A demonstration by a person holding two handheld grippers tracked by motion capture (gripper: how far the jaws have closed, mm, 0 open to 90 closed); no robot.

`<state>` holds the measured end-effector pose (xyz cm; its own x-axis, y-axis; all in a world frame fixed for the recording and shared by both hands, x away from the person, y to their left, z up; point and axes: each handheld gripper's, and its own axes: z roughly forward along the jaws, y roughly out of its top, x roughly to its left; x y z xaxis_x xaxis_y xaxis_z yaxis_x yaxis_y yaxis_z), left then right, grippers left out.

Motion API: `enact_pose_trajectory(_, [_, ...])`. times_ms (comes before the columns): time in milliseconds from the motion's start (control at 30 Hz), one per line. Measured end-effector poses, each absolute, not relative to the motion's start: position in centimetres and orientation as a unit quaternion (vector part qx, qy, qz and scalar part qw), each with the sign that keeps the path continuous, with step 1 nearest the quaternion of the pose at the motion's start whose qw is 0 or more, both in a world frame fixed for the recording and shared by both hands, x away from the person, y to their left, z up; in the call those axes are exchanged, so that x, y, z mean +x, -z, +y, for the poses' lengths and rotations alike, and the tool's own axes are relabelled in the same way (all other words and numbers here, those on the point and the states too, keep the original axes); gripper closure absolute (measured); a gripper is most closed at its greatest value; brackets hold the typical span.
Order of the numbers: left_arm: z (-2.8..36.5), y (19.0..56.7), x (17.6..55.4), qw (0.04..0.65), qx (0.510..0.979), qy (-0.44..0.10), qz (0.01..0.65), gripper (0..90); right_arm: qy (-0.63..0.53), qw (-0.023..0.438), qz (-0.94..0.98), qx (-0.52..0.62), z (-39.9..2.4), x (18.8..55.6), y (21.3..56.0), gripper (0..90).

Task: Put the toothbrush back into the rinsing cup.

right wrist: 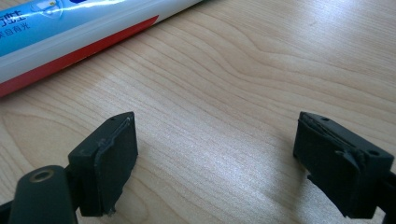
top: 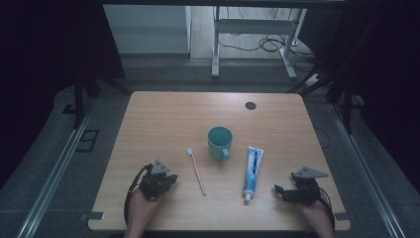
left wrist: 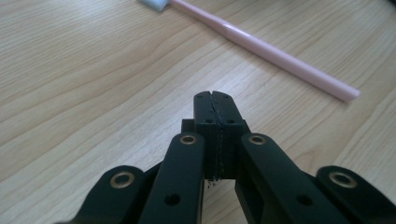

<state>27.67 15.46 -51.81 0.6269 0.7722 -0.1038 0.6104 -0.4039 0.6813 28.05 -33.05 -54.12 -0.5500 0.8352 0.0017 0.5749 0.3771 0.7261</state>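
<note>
A teal mug stands upright at the middle of the wooden table. A pink toothbrush lies to its left, bristle end away from me, and crosses the top of the left gripper view. A white and blue toothpaste tube lies to the mug's right, cap toward me; its side runs along the top left of the right gripper view. My left gripper rests near the front left, shut and empty. My right gripper sits near the front right, open with bare table between its pads.
A small dark round disc lies on the table's far right. Beyond the table stand white desk legs with cables on the floor. Metal rails run along both sides.
</note>
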Motion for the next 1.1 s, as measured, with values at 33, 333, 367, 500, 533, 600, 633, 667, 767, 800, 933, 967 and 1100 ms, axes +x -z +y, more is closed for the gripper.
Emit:
enact_pose_trajectory(33, [15.4, 51.7, 27.7, 0.354, 0.83, -0.113, 0.415, 89.6, -0.349, 0.187, 0.809, 0.435, -33.1, 28.1, 54.1, 13.4])
enact_pose_trajectory(333, [13.7, 51.2, 28.1, 0.361, 0.838, -0.106, 0.395, 89.5, -0.348, 0.187, 0.809, 0.435, -33.1, 28.1, 54.1, 13.4])
enact_pose_trajectory(367, [13.6, 51.2, 28.1, 0.361, 0.839, -0.103, 0.393, 89.5, -0.348, 0.187, 0.809, 0.435, -33.1, 28.1, 54.1, 13.4])
enact_pose_trajectory(500, [12.7, 51.1, 28.3, 0.362, 0.844, -0.099, 0.383, 89.5, -0.348, 0.187, 0.809, 0.435, -33.1, 28.1, 54.1, 13.4])
enact_pose_trajectory(533, [12.5, 51.0, 28.3, 0.363, 0.844, -0.098, 0.383, 89.5, -0.348, 0.187, 0.809, 0.436, -33.1, 28.1, 54.1, 13.4])
enact_pose_trajectory(600, [12.3, 51.0, 28.4, 0.363, 0.845, -0.098, 0.379, 89.5, -0.348, 0.187, 0.809, 0.435, -33.1, 28.1, 54.1, 13.4])
enact_pose_trajectory(633, [11.9, 50.9, 28.5, 0.366, 0.846, -0.095, 0.376, 89.5, -0.348, 0.187, 0.809, 0.436, -33.1, 28.1, 54.1, 13.4])
enact_pose_trajectory(667, [11.6, 50.8, 28.5, 0.367, 0.846, -0.094, 0.375, 89.5, -0.348, 0.187, 0.809, 0.435, -33.1, 28.1, 54.1, 13.4])
enact_pose_trajectory(767, [10.8, 50.7, 28.8, 0.366, 0.851, -0.092, 0.365, 89.6, -0.348, 0.187, 0.809, 0.435, -33.1, 28.1, 54.1, 13.4])
enact_pose_trajectory(800, [10.5, 50.7, 28.8, 0.366, 0.852, -0.091, 0.362, 89.6, -0.349, 0.187, 0.809, 0.435, -33.1, 28.1, 54.1, 13.4])
enact_pose_trajectory(933, [9.4, 50.7, 29.1, 0.368, 0.855, -0.087, 0.355, 89.6, -0.349, 0.187, 0.809, 0.435, -33.1, 28.1, 54.1, 13.4])
enact_pose_trajectory(967, [9.1, 50.7, 29.1, 0.368, 0.855, -0.087, 0.353, 89.6, -0.349, 0.187, 0.809, 0.435, -33.1, 28.1, 54.1, 13.4])
enact_pose_trajectory(1100, [8.3, 50.9, 29.3, 0.369, 0.858, -0.083, 0.349, 89.5, -0.348, 0.187, 0.808, 0.436, -33.0, 28.1, 54.1, 13.4])
